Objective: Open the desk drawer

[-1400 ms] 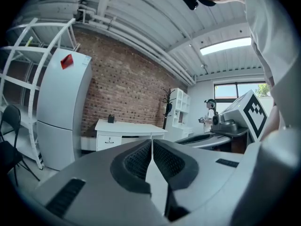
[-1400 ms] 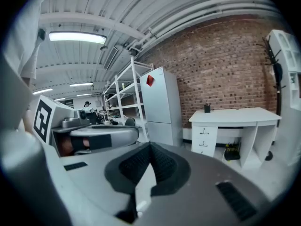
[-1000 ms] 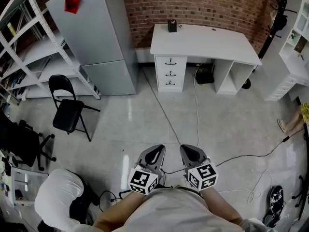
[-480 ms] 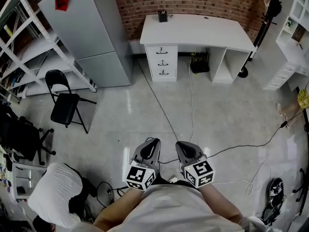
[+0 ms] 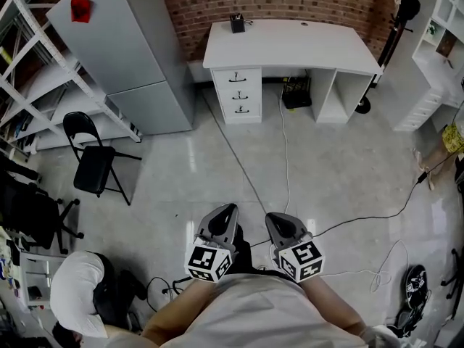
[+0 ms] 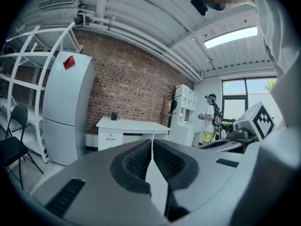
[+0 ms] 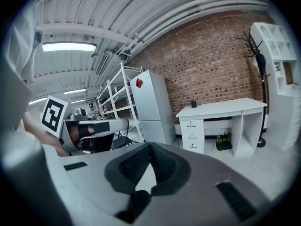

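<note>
Desk drawers (image 5: 238,95): closed, far ahead of both grippers. Left gripper (image 5: 223,220), right gripper (image 5: 281,225): jaws pressed together, nothing between.

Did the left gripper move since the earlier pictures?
Yes, slightly: the left gripper has edged up the head view toward the desk; its tip now sits nearly level with the feet of the folding chair.

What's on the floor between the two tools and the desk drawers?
Head view: only tiled floor crossed by loose cables; nothing else stands between the left tool, the right tool and the drawers.
</note>
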`<state>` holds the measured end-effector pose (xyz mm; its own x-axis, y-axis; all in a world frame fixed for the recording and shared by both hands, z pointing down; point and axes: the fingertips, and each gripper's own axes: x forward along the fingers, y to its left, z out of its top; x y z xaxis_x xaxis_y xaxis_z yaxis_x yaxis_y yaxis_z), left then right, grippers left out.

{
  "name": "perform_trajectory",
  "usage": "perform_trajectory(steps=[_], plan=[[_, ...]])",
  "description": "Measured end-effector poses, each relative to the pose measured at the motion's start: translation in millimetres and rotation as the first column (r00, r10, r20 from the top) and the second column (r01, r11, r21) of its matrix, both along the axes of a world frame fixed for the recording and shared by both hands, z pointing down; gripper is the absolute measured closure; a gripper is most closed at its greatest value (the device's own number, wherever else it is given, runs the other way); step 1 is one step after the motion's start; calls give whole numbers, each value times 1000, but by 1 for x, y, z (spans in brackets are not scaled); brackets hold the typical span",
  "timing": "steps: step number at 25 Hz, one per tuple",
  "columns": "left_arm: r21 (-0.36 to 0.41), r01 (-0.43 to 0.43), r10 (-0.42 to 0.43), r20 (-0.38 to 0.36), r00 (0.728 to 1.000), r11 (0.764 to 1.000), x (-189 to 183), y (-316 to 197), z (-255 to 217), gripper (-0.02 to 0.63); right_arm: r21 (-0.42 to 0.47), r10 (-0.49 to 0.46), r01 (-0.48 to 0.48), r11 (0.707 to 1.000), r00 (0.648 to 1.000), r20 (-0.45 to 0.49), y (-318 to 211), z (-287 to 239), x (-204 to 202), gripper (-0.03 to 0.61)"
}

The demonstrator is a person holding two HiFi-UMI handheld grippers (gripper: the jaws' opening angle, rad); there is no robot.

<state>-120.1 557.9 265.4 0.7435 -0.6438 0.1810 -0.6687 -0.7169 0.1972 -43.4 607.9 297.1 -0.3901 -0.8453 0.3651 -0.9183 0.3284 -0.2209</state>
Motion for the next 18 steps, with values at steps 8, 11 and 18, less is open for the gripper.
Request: perform_trajectory(steps=[8, 11, 18], plan=[[-16, -36, 35, -34, 999, 999, 31, -134, 36, 595, -11, -22, 21, 1000, 999, -37, -119, 27, 9, 563], [1, -45, 45, -29, 999, 999, 41, -212, 36, 595, -41, -17, 16, 999, 999, -34, -191, 34, 14, 563], [-10, -68, 68, -41, 997, 998, 39, -368, 35, 595, -98, -108, 102, 990, 993, -52, -359, 32, -11, 563]])
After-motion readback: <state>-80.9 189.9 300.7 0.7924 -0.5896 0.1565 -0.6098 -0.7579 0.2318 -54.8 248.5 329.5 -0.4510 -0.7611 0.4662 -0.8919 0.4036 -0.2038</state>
